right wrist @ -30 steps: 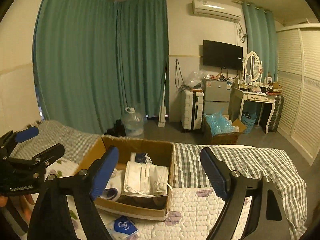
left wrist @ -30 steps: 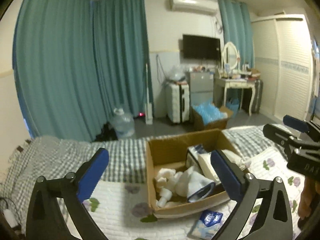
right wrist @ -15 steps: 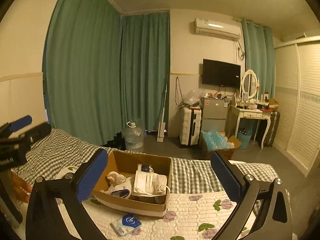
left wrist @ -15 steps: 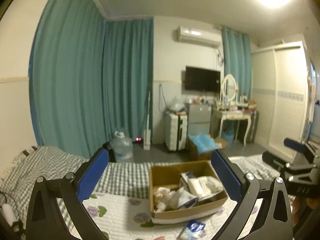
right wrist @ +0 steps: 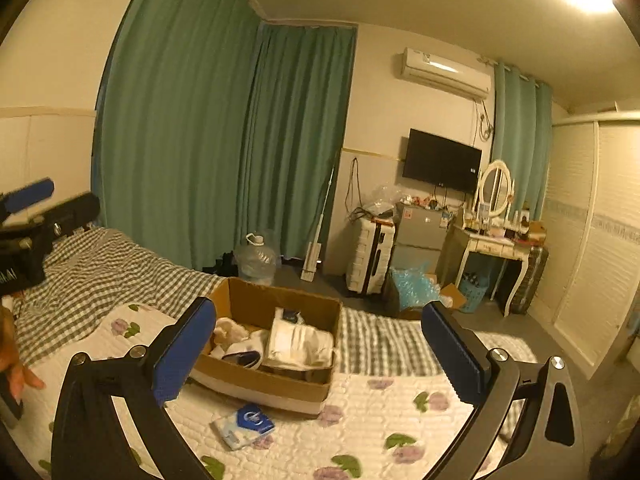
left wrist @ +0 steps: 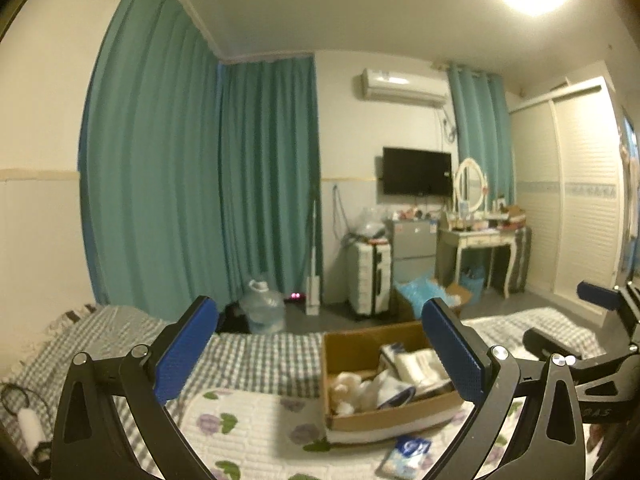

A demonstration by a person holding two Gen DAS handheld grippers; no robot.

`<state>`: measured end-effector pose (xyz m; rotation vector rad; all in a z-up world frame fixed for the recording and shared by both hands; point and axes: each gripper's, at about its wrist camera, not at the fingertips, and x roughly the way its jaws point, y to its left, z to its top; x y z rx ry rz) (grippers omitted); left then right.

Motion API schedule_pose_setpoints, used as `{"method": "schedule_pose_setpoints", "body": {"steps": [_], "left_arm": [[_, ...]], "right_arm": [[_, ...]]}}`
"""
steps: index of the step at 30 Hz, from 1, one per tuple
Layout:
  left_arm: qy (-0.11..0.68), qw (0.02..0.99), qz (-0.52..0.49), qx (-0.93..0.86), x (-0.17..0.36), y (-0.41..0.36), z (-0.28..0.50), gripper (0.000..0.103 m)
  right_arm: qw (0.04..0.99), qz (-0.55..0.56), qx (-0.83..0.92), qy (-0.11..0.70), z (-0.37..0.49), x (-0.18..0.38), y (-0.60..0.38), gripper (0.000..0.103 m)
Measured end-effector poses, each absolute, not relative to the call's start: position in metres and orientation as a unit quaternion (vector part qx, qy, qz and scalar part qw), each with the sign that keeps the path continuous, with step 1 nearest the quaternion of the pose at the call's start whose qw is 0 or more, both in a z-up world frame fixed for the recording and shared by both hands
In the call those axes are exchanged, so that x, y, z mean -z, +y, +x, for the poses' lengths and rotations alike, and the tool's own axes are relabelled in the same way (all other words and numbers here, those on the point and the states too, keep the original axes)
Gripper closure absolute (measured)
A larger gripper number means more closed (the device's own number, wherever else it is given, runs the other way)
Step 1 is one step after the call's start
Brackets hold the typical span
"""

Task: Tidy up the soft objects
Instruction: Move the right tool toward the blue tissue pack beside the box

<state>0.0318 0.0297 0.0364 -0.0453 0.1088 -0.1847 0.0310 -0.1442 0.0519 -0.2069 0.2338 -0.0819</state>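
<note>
A cardboard box sits on the bed and holds soft white items: a folded white cloth, a plush toy and a white shoe-like piece. The box also shows in the left wrist view. A blue-and-white tissue pack lies on the quilt in front of the box; it also shows in the left wrist view. My left gripper is open and empty, raised well back from the box. My right gripper is open and empty, also raised above the quilt.
The bed has a white flowered quilt over a grey checked blanket. Past the bed's far edge stand a water jug, a white suitcase, a box of blue bags and a dressing table.
Both grippers have lifted and drawn back from the box, so the box looks smaller and lower and the ceiling light has come into view. Both stay open and empty.
</note>
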Motion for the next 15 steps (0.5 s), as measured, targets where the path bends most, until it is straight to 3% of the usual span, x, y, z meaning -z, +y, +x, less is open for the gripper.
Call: {"method": "schedule_pose_setpoints", "body": {"steps": [4, 15], "left_arm": [[0.074, 0.993, -0.025, 0.093, -0.017, 0.031, 0.038, 0.000], [0.150, 0.984, -0.011, 0.090, 0.045, 0.027, 0.068, 0.000]], "right_arm": [[0.992, -0.088, 0.056, 0.071, 0.023, -0.031, -0.143, 0.000], [0.980, -0.045, 0.022, 0.192, 0.081, 0.047, -0.149, 0.000]]}}
